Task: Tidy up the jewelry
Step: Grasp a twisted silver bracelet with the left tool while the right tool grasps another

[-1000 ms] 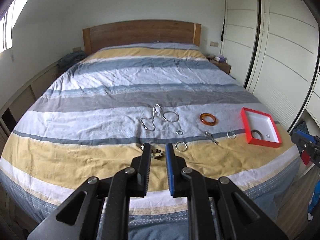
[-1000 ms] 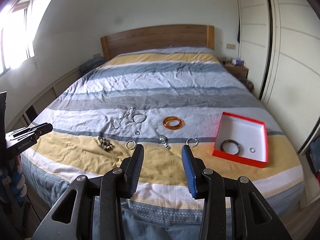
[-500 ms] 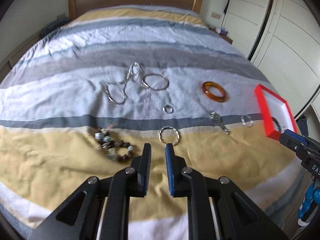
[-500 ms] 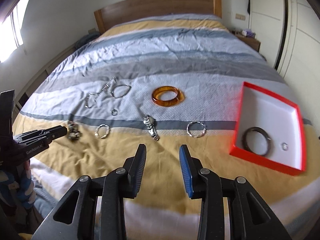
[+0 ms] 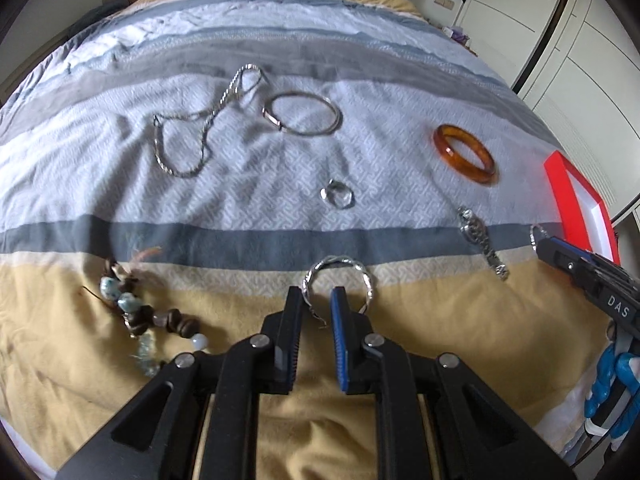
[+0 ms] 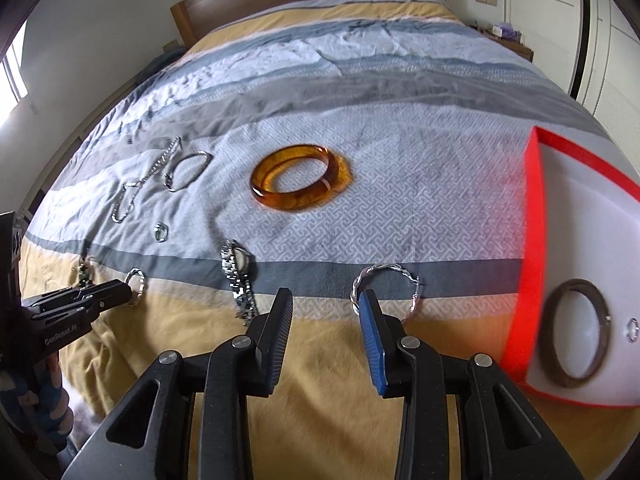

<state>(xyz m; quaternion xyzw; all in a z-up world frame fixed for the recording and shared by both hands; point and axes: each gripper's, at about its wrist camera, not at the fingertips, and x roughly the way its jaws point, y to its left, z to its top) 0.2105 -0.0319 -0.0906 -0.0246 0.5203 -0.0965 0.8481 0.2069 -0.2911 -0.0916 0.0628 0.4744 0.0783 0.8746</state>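
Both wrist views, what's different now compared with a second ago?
Both tongs have come down toward the bed. The left tongs now straddle the near rim of one twisted silver bangle; the right tongs sit beside another silver bangle. Neither grips anything yet. The jewelry and the red box lie where they were.

On the striped bedspread (image 5: 360, 184) I count two twisted silver hoops (image 5: 340, 276) (image 6: 386, 284), one amber bangle (image 6: 300, 182), one thin silver bangle (image 5: 303, 114), one silver chain (image 5: 192, 136), one small ring (image 5: 337, 195), one metal watch (image 6: 239, 276) and one beaded bracelet (image 5: 152, 320), all lying loose toward its near edge. The one red box (image 6: 528, 240) at the right edge holds one dark bangle (image 6: 578, 332) and one small ring (image 6: 631, 329). I also see two grippers, mine on the left (image 5: 316, 308) and right (image 6: 324, 312).
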